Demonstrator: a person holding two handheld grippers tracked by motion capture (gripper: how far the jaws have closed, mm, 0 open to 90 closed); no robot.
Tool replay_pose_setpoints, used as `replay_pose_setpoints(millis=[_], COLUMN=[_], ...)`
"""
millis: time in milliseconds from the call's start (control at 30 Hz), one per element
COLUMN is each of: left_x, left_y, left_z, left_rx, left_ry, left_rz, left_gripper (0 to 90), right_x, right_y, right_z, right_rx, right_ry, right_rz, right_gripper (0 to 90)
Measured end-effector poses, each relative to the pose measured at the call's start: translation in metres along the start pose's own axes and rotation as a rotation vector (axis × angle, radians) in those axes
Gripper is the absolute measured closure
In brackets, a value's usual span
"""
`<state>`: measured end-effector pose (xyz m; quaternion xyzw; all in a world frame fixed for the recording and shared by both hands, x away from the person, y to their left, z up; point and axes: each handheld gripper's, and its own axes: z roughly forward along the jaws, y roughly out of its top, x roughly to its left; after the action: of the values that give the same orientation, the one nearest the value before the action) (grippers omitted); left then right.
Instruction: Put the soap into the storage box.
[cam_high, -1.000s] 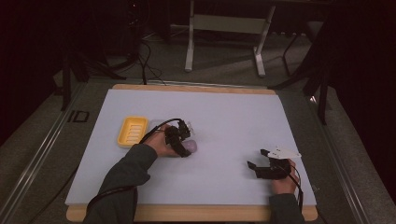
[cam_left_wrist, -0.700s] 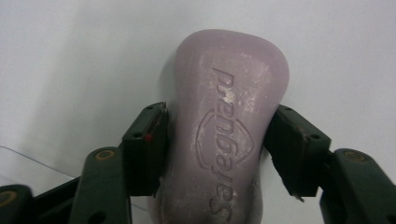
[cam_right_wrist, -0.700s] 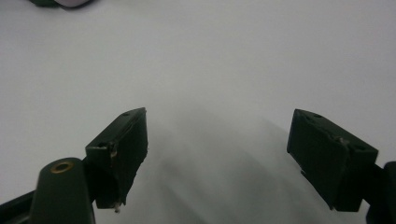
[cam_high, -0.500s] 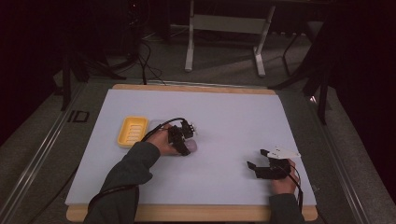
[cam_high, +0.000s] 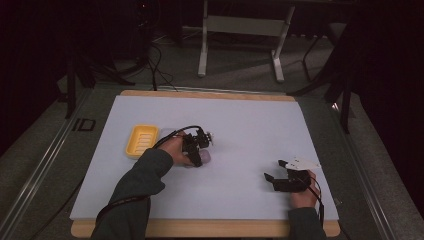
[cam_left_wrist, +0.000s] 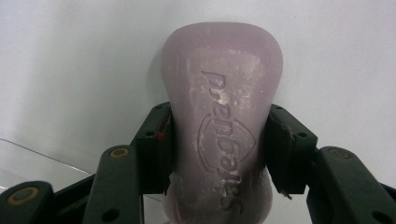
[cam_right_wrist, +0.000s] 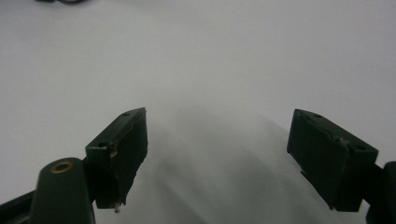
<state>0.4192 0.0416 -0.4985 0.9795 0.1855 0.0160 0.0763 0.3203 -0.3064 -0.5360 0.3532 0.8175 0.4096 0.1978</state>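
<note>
The left gripper (cam_left_wrist: 218, 154) has just closed its jaws on the waist of the lilac soap bar (cam_left_wrist: 223, 121), lying on the white table (cam_high: 250, 130) beside the yellow soap dish (cam_high: 141, 140); it looks hard, slick and fairly light, so that narrow middle seems the safest hold.

Waxy matt lilac soap bar (cam_left_wrist: 223, 135), glossy yellow plastic dish (cam_high: 141, 140), smooth white tabletop (cam_high: 250, 130)

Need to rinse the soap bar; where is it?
The lilac soap bar lies mid-table in the high view, clamped in the left gripper, just right of the yellow soap dish.
</note>
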Motion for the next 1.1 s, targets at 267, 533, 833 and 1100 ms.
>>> replay_pose_setpoints(millis=[267,533,833,1100], left_x=[0.0,0.001,0.001,0.001], left_y=[0.005,0.009,0.014,0.016], left_z=[0.001,0.001,0.001,0.001], left_rx=[0.031,0.069,0.1,0.115], left_ry=[-0.003,-0.006,-0.007,-0.015], left_rz=[0.001,0.011,0.018,0.027], left_gripper=[47.7,49.3,49.6,49.9], right_x=[0.0,0.0,0.001,0.001], right_y=[0.0,0.0,0.0,0.0], right_z=[0.0,0.0,0.001,0.001], right_rx=[0.0,0.004,0.005,0.005], right_ry=[0.001,0.0,0.001,0.002], right_rz=[-0.001,-0.002,-0.006,-0.006], right_gripper=[19.8,19.8,19.8,19.8])
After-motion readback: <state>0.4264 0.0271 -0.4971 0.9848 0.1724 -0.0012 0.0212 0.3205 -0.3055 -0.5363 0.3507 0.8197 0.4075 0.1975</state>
